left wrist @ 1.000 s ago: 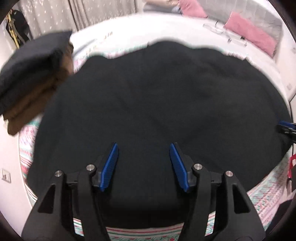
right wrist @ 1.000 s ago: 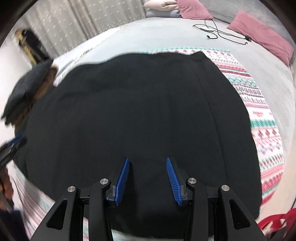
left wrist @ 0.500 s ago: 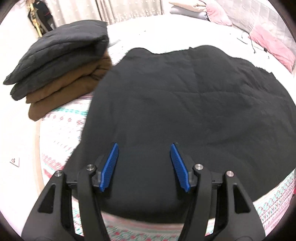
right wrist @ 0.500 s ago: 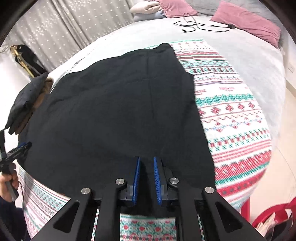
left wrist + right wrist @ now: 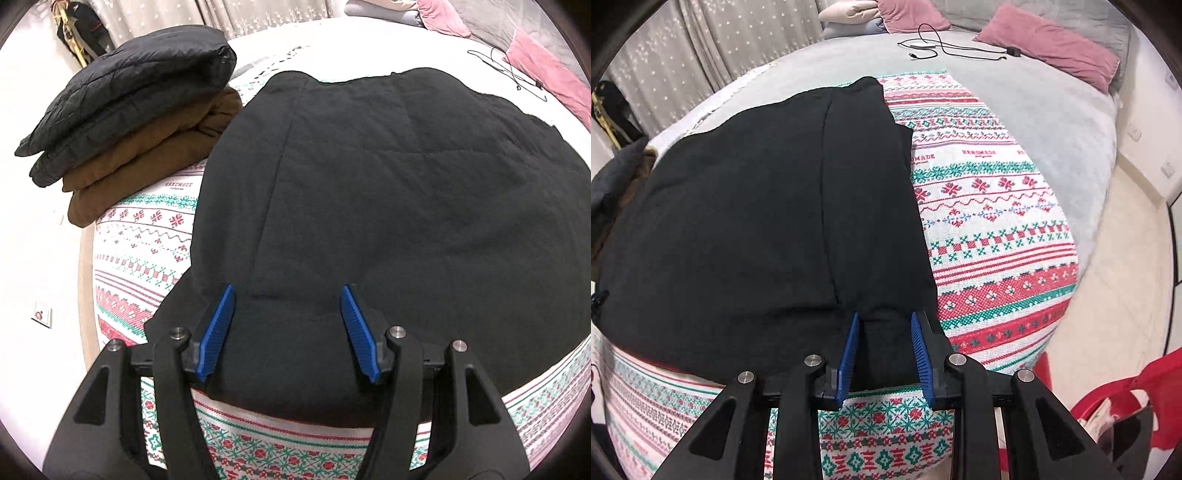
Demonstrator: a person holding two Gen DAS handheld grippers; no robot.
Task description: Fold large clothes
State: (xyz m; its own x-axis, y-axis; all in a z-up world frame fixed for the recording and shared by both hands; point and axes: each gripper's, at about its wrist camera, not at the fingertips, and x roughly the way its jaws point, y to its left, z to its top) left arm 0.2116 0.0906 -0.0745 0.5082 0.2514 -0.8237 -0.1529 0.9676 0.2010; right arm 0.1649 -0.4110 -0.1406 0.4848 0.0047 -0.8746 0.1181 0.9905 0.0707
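A large black garment (image 5: 406, 203) lies spread flat on a patterned knit blanket (image 5: 147, 236) on the bed. My left gripper (image 5: 287, 291) hovers open over the garment's near left corner, its blue pads wide apart. In the right wrist view the same garment (image 5: 757, 221) fills the left half of the blanket (image 5: 990, 221). My right gripper (image 5: 885, 317) is at the garment's near right corner. Its jaws are opening. The black cloth's near edge lies between the pads, and I see no pinch on it.
A stack of folded clothes sits left of the garment, a black quilted piece (image 5: 136, 96) on a brown one (image 5: 147, 155). Pink pillows (image 5: 1052, 48) and a cable (image 5: 934, 44) lie at the bed's far end. Red furniture (image 5: 1126, 387) stands on the floor, right.
Both grippers shifted outward toward the garment's near corners, left toward the folded stack, right toward the right edge. The right jaws narrowed almost shut, then widened. The left jaws kept their width.
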